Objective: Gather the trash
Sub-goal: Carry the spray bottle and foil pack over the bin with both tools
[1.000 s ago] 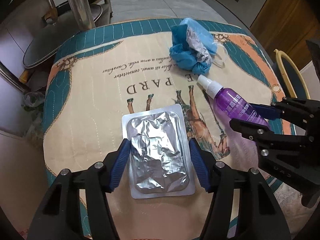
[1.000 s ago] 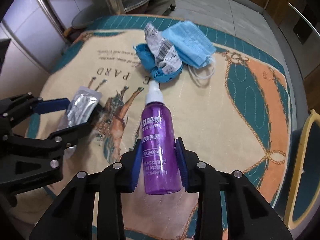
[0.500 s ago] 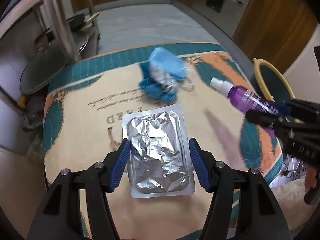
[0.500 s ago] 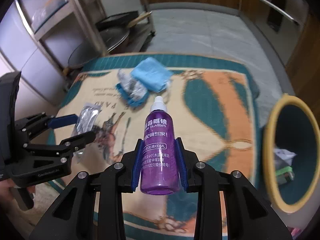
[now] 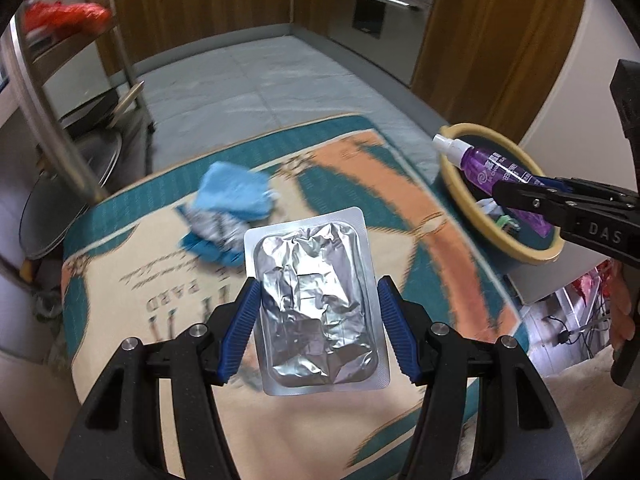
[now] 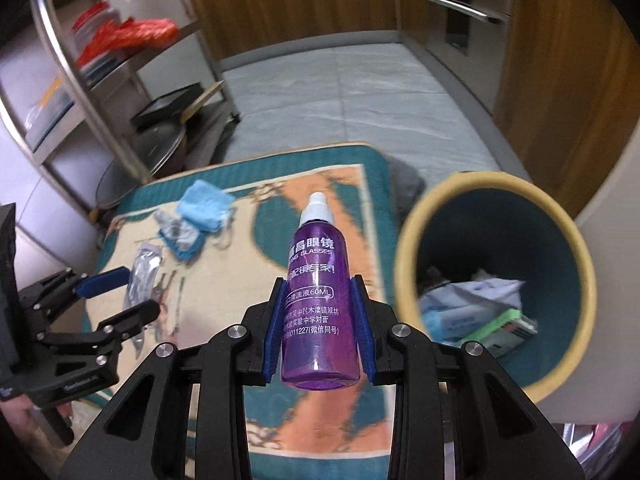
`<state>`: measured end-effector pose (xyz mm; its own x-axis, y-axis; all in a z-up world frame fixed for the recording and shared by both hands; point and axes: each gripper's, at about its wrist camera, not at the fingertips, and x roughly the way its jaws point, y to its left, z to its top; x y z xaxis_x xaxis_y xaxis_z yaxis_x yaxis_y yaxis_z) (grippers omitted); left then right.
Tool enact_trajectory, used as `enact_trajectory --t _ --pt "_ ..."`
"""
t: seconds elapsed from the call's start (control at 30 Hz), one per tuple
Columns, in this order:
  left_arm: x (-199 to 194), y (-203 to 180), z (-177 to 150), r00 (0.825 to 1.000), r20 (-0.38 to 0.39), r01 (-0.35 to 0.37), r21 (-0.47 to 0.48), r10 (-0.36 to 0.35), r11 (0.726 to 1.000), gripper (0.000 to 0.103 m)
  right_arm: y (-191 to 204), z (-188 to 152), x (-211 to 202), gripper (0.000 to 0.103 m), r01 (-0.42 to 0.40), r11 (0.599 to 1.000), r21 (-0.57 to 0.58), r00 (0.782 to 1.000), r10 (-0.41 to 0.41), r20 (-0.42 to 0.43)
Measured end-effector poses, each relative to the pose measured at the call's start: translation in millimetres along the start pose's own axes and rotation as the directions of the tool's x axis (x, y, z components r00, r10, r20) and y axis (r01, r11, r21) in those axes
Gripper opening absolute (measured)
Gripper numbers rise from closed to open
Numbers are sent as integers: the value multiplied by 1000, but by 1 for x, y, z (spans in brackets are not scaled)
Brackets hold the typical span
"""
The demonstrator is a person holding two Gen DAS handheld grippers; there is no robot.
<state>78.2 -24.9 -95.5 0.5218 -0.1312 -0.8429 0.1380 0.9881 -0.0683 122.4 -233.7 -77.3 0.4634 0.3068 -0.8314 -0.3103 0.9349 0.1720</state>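
Purple spray bottle (image 6: pixel 320 312) in right hand-held gripper (image 6: pixel 320 322), nozzle forward; foil pack (image 5: pixel 318 300) lengthwise in left hand-held gripper (image 5: pixel 318 328).

Purple bottle (image 6: pixel 318 312), silver foil pack (image 5: pixel 316 300), yellow-rimmed teal bin (image 6: pixel 404 240)

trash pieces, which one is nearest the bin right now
The purple spray bottle in the right gripper, beside the bin's rim; the foil pack and blue mask sit farther left.
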Motion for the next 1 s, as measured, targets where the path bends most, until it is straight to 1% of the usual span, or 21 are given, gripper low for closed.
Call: enact_trajectory --t 0.1,0.27,0.37,0.53,0.7,0.73,0.77,0.87,0.9,0.93,0.97,1.0 --pt "4 -18 9 1000 4 19 5 -19 1000 60 -24 -2 -4 33 28 999 29 1000 -29 11" --pt "14 -57 23 998 20 53 64 -55 996 60 -64 -7 -11 33 64 994 88 998 -67 22" --pt "21 -71 28 997 22 67 78 -69 995 60 -86 -9 -13 33 95 990 107 995 -98 19" --pt "30 -96 40 994 37 96 93 -100 991 60 -114 -13 -13 33 138 982 132 990 -142 20" --pt "40 -120 51 991 52 117 118 -124 986 58 -130 -14 -12 33 150 976 158 988 -155 18" --pt "42 -126 54 989 52 128 133 -135 983 34 -133 -14 -11 33 154 975 157 987 -159 16" --pt "46 -132 56 990 37 132 144 -139 981 23 -136 -14 -9 33 162 974 157 986 -166 14" --pt "57 -143 58 988 15 146 168 -151 975 23 -143 -13 -3 33 175 970 166 984 -178 -1" --pt "61 -146 58 990 2 136 177 -138 975 21 -146 -13 0 33 180 970 165 983 -181 -7" --pt "66 -149 57 991 -11 130 187 -130 974 14 -148 -13 2 33 181 969 169 983 -182 -12" --pt "71 -152 56 991 -25 136 195 -133 971 9 -152 -13 5 33 172 967 190 985 -171 -19" --pt "77 -153 56 991 -34 134 198 -130 971 9 -154 -13 7 33 167 965 204 986 -166 -25"
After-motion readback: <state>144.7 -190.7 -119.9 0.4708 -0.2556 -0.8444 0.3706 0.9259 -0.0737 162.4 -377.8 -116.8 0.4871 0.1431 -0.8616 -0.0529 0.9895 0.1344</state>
